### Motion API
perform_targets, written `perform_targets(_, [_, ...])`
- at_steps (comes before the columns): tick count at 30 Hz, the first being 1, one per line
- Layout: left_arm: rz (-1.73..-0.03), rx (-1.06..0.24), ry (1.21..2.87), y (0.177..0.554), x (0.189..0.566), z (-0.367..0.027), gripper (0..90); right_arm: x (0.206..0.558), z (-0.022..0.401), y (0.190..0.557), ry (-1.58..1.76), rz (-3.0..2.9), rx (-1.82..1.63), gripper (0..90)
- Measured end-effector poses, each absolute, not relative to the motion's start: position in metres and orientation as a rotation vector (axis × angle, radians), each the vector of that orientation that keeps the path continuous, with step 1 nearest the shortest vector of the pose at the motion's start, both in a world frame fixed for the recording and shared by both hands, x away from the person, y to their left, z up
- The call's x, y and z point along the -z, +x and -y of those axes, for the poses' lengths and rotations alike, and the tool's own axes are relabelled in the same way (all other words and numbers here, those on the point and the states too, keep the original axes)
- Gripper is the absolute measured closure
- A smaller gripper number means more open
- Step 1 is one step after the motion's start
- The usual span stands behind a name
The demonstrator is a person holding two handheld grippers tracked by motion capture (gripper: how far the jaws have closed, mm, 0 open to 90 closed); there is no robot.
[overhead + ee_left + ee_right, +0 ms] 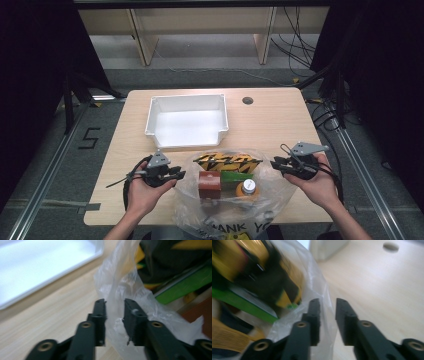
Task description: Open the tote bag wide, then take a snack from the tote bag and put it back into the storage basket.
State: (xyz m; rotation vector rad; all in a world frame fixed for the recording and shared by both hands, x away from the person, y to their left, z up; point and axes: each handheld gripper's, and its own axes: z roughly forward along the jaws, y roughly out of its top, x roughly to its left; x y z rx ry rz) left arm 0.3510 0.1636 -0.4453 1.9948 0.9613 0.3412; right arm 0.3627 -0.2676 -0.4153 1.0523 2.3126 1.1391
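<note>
Left tool [176, 174] sits at the left edge of the clear crinkled plastic bag [280, 190], right tool [276, 164] at its right edge, one in each hand, both pointing inward at the bag. Left gripper view: black jaws stand a narrow gap apart with a fold of bag film [117, 287] between them; pads don't visibly press it, so partly open, no firm hold. Right gripper view: same narrow gap, bag film [315, 285] running up between the jaws and against the inner face of one; no clamp visible either.

Large to small:
- Light wood-grain worktop [275, 120], rounded corners, round cable hole [247, 100] near the far edge.
- White rectangular plastic bin [187, 102], open top, on the far middle of the worktop, just beyond the bag and apart from both tools.
- Bag lies at the near edge of the worktop between the two hands, mouth spread, dark lettering on the part hanging over the near edge.
- Inside the bag: yellow-and-black patterned flat packet [227, 161] at the far side; reddish-brown box [209, 183] nearer, left; green flat box [239, 176] just right of that; small orange bottle with white cap [248, 188] at the right, nearest item.

Both gripper views are blurred on the bag contents; colours readable, labels not.
</note>
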Motion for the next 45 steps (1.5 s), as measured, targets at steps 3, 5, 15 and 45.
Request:
perform_targets(3, [-0.961, -0.361, 1.943, 0.344, 0.435, -0.171, 55.5, 0.402, 0.27, 0.359, 1.007, -2.297, -1.193, 63.5])
perform_targets(5, [-0.956, -0.388, 1.897, 0.337, 0.427, -0.176, 44.9, 0.379, 0.271, 0.353, 0.949, -2.271, -1.251, 56.9])
perform_targets(15, [-0.992, -0.421, 1.789, 0.305, 0.434, -0.206, 32.4, 0.347, 0.257, 0.345, 0.779, -2.234, -1.388, 49.3])
perform_targets(45, [-1.039, -0.417, 1.776, 0.303, 0.444, -0.212, 29.1, 0.351, 0.203, 0.354, 0.518, -2.434, -1.391, 43.6])
